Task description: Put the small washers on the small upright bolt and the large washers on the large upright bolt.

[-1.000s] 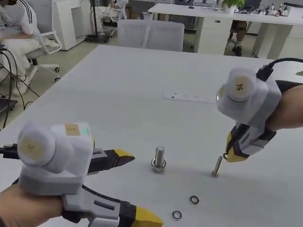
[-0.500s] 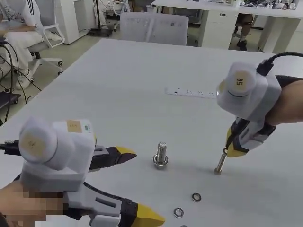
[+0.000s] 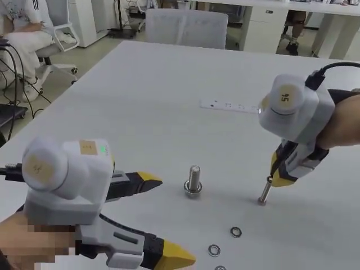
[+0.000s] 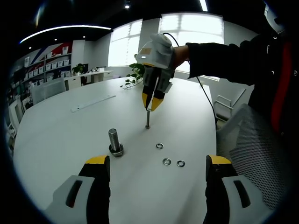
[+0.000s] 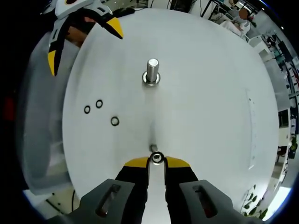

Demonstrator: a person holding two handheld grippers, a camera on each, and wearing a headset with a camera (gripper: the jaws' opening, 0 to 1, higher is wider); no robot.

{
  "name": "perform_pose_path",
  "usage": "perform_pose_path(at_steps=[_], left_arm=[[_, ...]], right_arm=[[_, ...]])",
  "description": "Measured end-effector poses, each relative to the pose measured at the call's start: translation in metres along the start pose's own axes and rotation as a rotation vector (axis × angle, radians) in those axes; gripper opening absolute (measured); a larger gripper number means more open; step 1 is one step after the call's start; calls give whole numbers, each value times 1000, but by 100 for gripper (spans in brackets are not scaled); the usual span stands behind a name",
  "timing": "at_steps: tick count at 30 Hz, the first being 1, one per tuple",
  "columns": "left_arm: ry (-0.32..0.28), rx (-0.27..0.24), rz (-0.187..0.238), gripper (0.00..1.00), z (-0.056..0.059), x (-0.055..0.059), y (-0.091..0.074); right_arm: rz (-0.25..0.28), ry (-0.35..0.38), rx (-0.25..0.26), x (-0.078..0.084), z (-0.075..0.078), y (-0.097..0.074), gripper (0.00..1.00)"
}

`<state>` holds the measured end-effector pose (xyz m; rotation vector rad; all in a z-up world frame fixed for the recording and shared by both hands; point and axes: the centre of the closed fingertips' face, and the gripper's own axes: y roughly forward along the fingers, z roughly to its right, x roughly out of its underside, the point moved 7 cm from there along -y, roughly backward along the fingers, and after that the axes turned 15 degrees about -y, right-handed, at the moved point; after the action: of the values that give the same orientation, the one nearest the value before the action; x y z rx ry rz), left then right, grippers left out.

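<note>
1. Head view: we hold the left tongs (image 3: 163,220) low at the near left, above the white surface (image 3: 140,101). Their yellow-tipped jaws stand wide apart and grip nothing.
2. We bring the right tongs (image 3: 274,180) down steeply from the right side, with the tips at the top of the small bolt (image 3: 262,194). That bolt stands on its head on the surface.
3. In the right gripper view the jaws are almost together, clamped on a small washer (image 5: 157,157) right at the top end of the small bolt. We cannot tell whether the washer is already over the thread.
4. The large bolt (image 3: 193,181) stands upright, head down, to the left of the small bolt and well apart from it. It is ahead of the left tongs. A wider ring shows at its foot, and we cannot tell whether that is the bolt head alone or a washer on it.
5. Three loose washers (image 3: 235,231) lie flat on the surface, nearer to us than both bolts. One lies apart from the other two, which are just beside each other.
6. A white power strip (image 3: 228,106) lies farther back on the surface. A grey chair (image 3: 185,28) stands at the far edge.
</note>
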<state>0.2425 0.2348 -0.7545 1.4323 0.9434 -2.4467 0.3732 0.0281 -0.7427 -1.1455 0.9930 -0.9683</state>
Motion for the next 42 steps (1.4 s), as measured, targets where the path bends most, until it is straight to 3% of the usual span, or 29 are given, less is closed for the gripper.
perform_pose_path(at_steps=[20, 42], left_arm=[[-9, -9, -2, 84, -1, 3, -3], [-18, -21, -5, 84, -1, 5, -6]], right_arm=[[-1, 1, -30, 0, -3, 15, 13], [5, 23, -73, 0, -10, 49, 13]])
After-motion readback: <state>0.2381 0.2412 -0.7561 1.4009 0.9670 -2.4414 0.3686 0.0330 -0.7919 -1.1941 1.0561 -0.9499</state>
